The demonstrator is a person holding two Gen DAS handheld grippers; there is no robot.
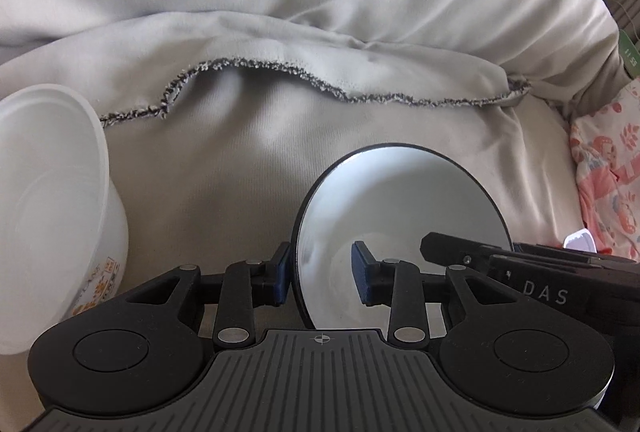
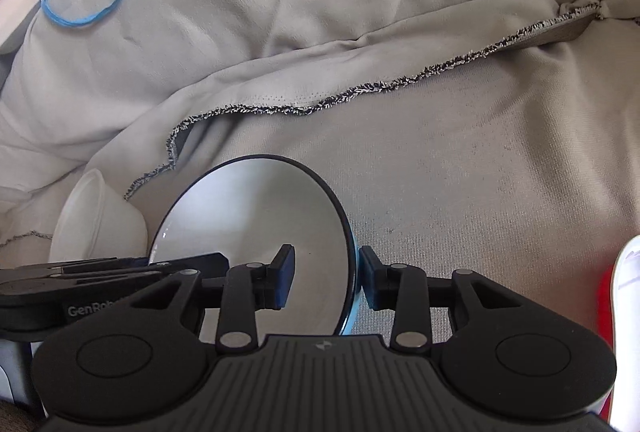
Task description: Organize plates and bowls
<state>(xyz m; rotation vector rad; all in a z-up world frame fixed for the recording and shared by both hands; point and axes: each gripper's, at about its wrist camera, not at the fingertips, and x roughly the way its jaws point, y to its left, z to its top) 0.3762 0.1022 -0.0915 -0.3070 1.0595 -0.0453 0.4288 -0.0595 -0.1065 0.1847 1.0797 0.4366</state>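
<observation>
Left wrist view: my left gripper (image 1: 322, 274) straddles the left rim of the bowl (image 1: 404, 216), one finger outside, one inside. Outer pad sits against the wall, inner pad stands off it with a clear gap, so jaws half spread, not pinching. My right gripper (image 2: 326, 278) straddles the opposite rim; its outer pad touches the blue outside of the bowl (image 2: 256, 232), but the inner pad looks apart from the wall, so I read that one as loose too. Bowl sits tilted on the grey blanket (image 1: 320, 159), white inside, dark rim.

Progress, my guess: early. Bowl not stacked anywhere. A white tub (image 1: 52, 191) stands well apart at the left, empty as far as I see. No plates surely in view; a white edge (image 2: 628, 272) at far right could be one, can't tell. Sorting mostly left.

Writing: "DAS" on the right gripper body, "GenRob" cut off on the left one. Orange print on the tub, unreadable.
</observation>
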